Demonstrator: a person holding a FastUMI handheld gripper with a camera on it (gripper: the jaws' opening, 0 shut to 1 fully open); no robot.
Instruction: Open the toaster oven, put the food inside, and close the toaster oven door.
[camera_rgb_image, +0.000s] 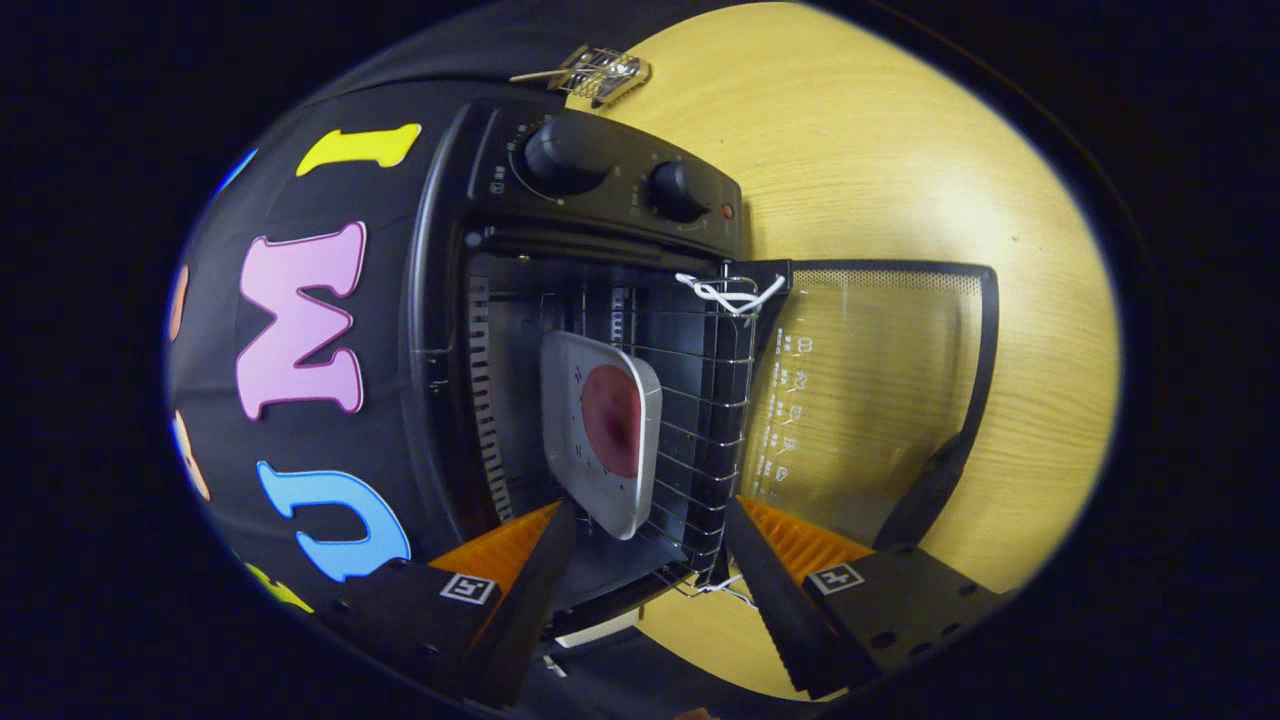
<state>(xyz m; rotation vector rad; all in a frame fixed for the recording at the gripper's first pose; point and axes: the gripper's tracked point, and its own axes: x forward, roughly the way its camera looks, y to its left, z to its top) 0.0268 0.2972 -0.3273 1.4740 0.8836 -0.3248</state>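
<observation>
The black toaster oven (600, 190) appears rotated sideways, its two knobs above the cavity. Its glass door (870, 390) lies fully open over the wooden table. Inside, a grey square tray (570, 480) with a round reddish piece of food (612, 420) rests on the wire rack (705, 430). My gripper (650, 520) is open just in front of the cavity, with the tray's near corner lying between the two fingers and nothing pressed by either. The door's handle (930, 480) shows as a dark bar beside one finger (770, 580).
The light wooden table (900, 150) spreads beyond the door. A small metal wire object (600, 72) lies on the table behind the oven. White string (730, 295) is tied at the rack's front corner. The black cloth wall stands beside the oven.
</observation>
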